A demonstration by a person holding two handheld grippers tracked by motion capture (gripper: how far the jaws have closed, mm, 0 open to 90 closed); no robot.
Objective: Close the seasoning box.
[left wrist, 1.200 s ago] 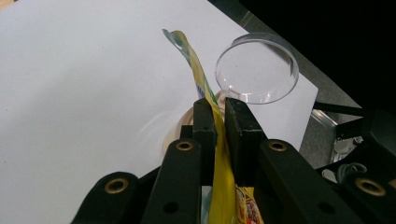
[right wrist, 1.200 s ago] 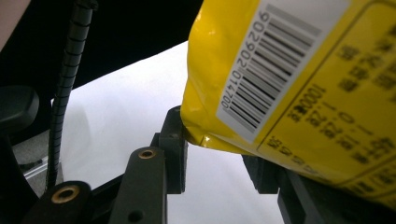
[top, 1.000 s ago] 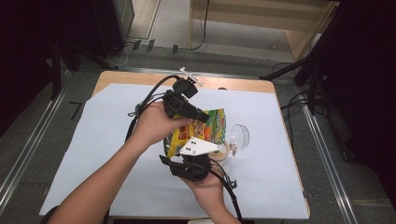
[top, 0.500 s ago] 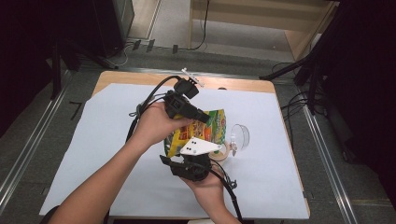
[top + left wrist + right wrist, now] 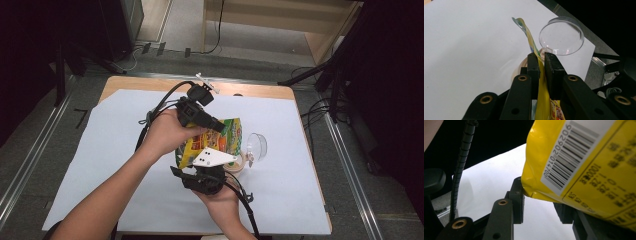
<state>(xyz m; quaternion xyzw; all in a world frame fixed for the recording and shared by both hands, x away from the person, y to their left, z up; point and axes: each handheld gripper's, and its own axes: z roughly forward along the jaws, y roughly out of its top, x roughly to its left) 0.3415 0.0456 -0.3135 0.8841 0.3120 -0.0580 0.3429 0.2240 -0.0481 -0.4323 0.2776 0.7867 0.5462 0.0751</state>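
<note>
Nothing shifted since the earlier frames: same pose for both hands, same place for the bag.

Nearest the table's front edge, right gripper (image 5: 212,165) in the person's right hand, grey plate on top, jaws clamped across the lower end of the yellow snack bag (image 5: 210,142) (barcode and printed back panel (image 5: 584,162) close up in the right gripper view, bag corner wedged between the two black jaws).

Just beyond, bag held up off the white sheet (image 5: 100,150), tilted, between the two grippers.

Further on, left gripper (image 5: 220,126) in the left hand, cable looping back over the wrist, jaws pinched tight on the bag's thin upper edge (image 5: 537,65); crinkled top strip poking out past the jaw tips in the left gripper view.

Past the bag, clear round lid (image 5: 256,146) on its edge on the sheet, just right of the bag, with a tan roll of tape (image 5: 239,165) beside it, partly hidden.

At the far side, wooden table edge (image 5: 250,90).
</note>
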